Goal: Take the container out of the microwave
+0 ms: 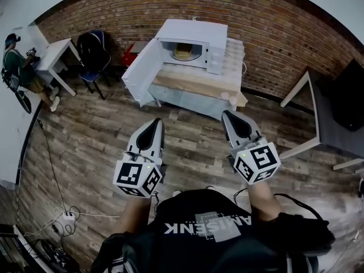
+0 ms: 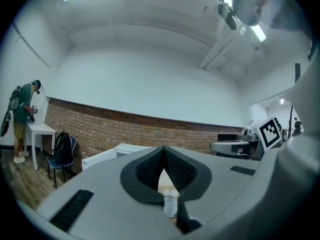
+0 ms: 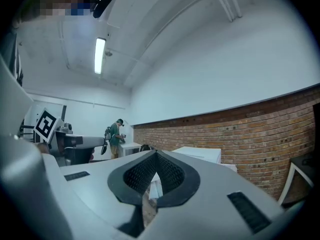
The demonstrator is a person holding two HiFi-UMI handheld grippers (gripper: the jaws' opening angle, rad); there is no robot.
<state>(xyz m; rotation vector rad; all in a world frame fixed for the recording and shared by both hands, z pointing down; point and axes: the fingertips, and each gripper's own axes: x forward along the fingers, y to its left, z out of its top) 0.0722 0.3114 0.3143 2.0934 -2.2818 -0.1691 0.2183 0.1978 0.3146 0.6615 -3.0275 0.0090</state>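
A white microwave [image 1: 193,41] stands on a low table [image 1: 196,87] by the brick wall, its door [image 1: 138,70] swung wide open to the left. Inside sits a tan container [image 1: 183,51]. Both grippers hang level over the wooden floor, well short of the table. My left gripper [image 1: 157,121] is shut with nothing in it, its dark pads meeting at the tips [image 2: 163,150]. Beside it, the right gripper [image 1: 226,114] is also shut and empty [image 3: 156,154]. The microwave [image 2: 131,148] shows above the left jaws and again [image 3: 201,153] past the right jaws.
A person [image 1: 18,68] stands at a white desk [image 1: 54,53] far left, next to a blue chair with a black backpack [image 1: 94,51]. A dark table [image 1: 335,110] stands at the right. Cables and a power strip [image 1: 67,215] lie on the floor at lower left.
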